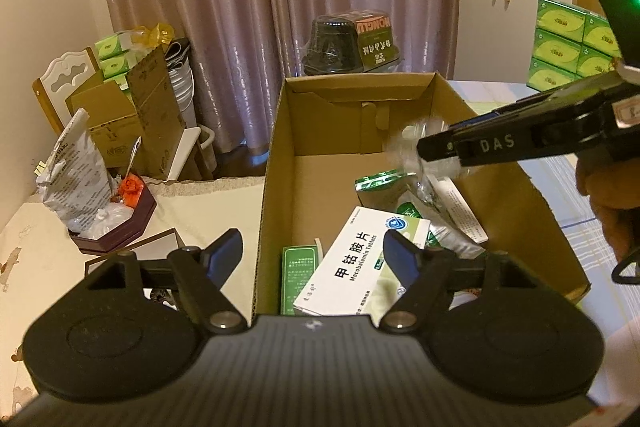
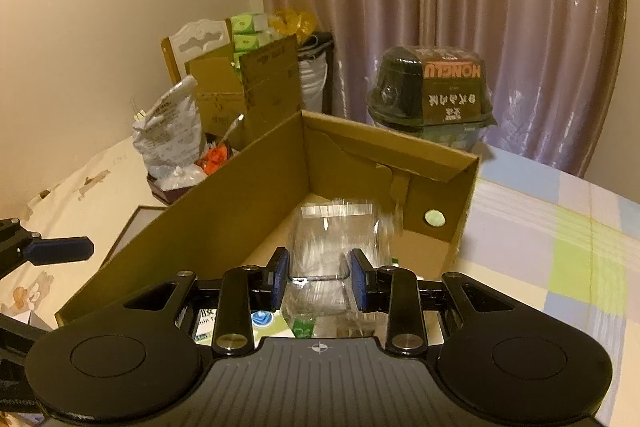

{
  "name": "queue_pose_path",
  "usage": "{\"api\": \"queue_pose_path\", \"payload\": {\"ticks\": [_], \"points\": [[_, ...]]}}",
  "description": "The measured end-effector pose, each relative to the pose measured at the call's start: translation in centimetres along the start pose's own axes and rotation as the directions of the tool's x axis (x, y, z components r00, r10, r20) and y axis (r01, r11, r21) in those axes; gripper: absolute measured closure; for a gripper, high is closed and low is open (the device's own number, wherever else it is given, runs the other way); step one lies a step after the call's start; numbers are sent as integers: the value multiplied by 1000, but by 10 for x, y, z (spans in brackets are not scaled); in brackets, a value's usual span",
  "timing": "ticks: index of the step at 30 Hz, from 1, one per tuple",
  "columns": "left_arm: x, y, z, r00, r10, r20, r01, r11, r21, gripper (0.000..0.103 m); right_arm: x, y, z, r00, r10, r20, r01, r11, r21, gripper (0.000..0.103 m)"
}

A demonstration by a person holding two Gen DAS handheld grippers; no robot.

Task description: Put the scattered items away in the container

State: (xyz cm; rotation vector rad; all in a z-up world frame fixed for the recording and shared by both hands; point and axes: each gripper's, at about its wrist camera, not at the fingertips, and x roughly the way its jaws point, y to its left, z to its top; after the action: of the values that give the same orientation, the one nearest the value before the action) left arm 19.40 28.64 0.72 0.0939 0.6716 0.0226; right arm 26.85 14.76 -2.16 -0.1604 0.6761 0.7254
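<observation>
Box standing open on the bench, near corner sitting between the spread fingers of the left gripper, gaping and grasping nothing, hovering low at the left wall, perhaps waiting its turn or ready for steadying. Right gripper reaching in over the right wall, pinching a clear plastic wrapper between blue pads; wrapper looking blurred, hanging above the cardboard floor, apparently being carried over the box for dropping inside. Seeming the sensible hold: something so thin and crinkly needing a firm pinch at one edge.

Lying already in the near half of the box: a white medicine carton, tilted against a narrow green carton, and beside them green-and-white packets heaped toward the right wall. Far half of the floor showing bare. Sitting outside, to the left: a dark tray holding a crumpled silver bag.
</observation>
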Motion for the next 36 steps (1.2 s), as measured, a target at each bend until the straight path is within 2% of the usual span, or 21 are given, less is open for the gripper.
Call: {"api": "queue_pose_path", "payload": {"ticks": [4, 7, 10, 15, 21, 23, 32, 36], "points": [[0, 0, 0, 1000, 0, -1, 0, 1000, 0, 26, -2, -3, -3, 1000, -6, 19, 5, 1000, 7, 53], [2, 0, -1, 1000, 1, -6, -1, 1000, -1, 26, -4, -8, -4, 1000, -10, 24, 9, 999, 33, 45], [3, -1, -3, 1000, 0, -8, 0, 1000, 0, 26, -6, -13, -5, 1000, -14, 24, 13, 999, 46, 41], [3, -1, -5, 1000, -1, -9, 1, 1000, 0, 25, -9, -15, -9, 1000, -19, 13, 19, 998, 53, 39], [1, -3, -8, 1000, 0, -12, 0, 1000, 1, 20, -12, -13, -16, 1000, -16, -11, 17, 999, 46, 38], [0, -4, -9, 1000, 8, -13, -7, 1000, 5, 15, -14, -12, -19, 1000, -17, -19, 17, 999, 46, 36], [-14, -3, -10, 1000, 25, -9, -25, 1000, 3, 5, -34, 0, -28, 1000, -14, -4, 14, 999, 31, 14], [-22, -1, -8, 999, 34, -3, -34, 999, 1, 3, -44, 2, -32, 1000, -17, 4, 17, 1000, 20, 10]]}}
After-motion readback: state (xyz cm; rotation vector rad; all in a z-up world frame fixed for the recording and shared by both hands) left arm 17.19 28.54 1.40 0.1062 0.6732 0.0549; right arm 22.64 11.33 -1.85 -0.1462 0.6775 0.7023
